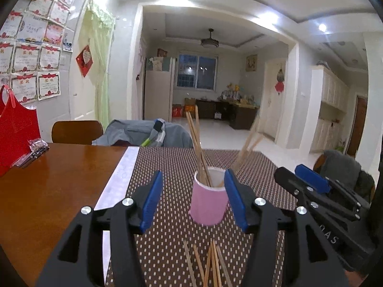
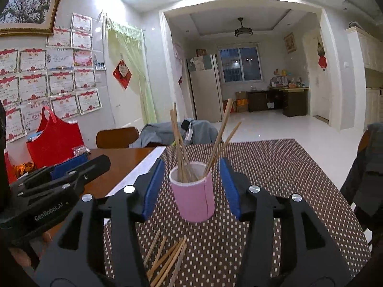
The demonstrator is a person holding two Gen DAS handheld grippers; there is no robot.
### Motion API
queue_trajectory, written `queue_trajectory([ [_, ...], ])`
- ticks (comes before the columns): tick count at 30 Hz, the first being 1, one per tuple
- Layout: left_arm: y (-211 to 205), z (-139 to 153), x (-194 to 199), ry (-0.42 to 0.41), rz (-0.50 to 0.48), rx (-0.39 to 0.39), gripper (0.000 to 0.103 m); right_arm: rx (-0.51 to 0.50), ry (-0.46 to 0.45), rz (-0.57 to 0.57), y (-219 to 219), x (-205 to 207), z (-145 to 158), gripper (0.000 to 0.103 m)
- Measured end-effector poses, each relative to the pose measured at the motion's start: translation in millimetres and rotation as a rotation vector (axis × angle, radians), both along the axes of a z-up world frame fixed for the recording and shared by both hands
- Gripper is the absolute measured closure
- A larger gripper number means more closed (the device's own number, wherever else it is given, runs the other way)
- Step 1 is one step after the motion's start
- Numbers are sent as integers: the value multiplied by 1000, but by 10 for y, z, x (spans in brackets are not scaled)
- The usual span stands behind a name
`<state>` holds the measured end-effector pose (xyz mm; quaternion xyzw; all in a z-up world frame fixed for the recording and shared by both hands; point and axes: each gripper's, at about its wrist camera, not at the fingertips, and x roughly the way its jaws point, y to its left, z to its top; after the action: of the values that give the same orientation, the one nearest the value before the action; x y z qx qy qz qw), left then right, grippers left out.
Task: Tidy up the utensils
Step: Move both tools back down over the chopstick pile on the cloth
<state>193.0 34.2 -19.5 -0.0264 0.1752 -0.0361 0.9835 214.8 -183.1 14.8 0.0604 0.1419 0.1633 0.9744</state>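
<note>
A pink cup (image 1: 208, 199) (image 2: 193, 192) stands upright on the dotted brown placemat (image 1: 167, 244) (image 2: 275, 167) and holds several wooden chopsticks (image 1: 199, 148) (image 2: 178, 141). Several more chopsticks (image 1: 211, 263) (image 2: 167, 258) lie loose on the mat in front of the cup. My left gripper (image 1: 195, 201) is open and empty, its blue pads either side of the cup without touching. My right gripper (image 2: 192, 189) is open and empty, also straddling the cup. The right gripper shows at the right of the left wrist view (image 1: 301, 174); the left shows at the left of the right wrist view (image 2: 79, 165).
The mat lies on a brown wooden table (image 1: 47, 181) (image 2: 119, 165). A red bag (image 1: 16, 134) (image 2: 57, 141) and a small packet (image 1: 36, 148) sit at the far left. Chairs draped with grey clothes (image 1: 143, 131) (image 2: 172, 131) stand behind the table; another chair (image 1: 344, 169) stands at the right.
</note>
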Motion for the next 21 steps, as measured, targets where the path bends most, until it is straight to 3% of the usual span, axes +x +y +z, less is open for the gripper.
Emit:
queue_trajectory([
  [4, -41, -90, -71, 75, -29, 39, 50, -23, 61, 3, 37, -83, -91, 53],
  [13, -106, -679, 99, 485, -101, 115, 50, -106, 321, 19, 93, -61, -548, 52],
  [17, -115, -977, 156, 603, -123, 124, 50, -133, 407, 32, 97, -55, -754, 52],
  [21, -156, -1130, 167, 657, -130, 157, 51, -134, 475, 47, 71, -39, -903, 52],
])
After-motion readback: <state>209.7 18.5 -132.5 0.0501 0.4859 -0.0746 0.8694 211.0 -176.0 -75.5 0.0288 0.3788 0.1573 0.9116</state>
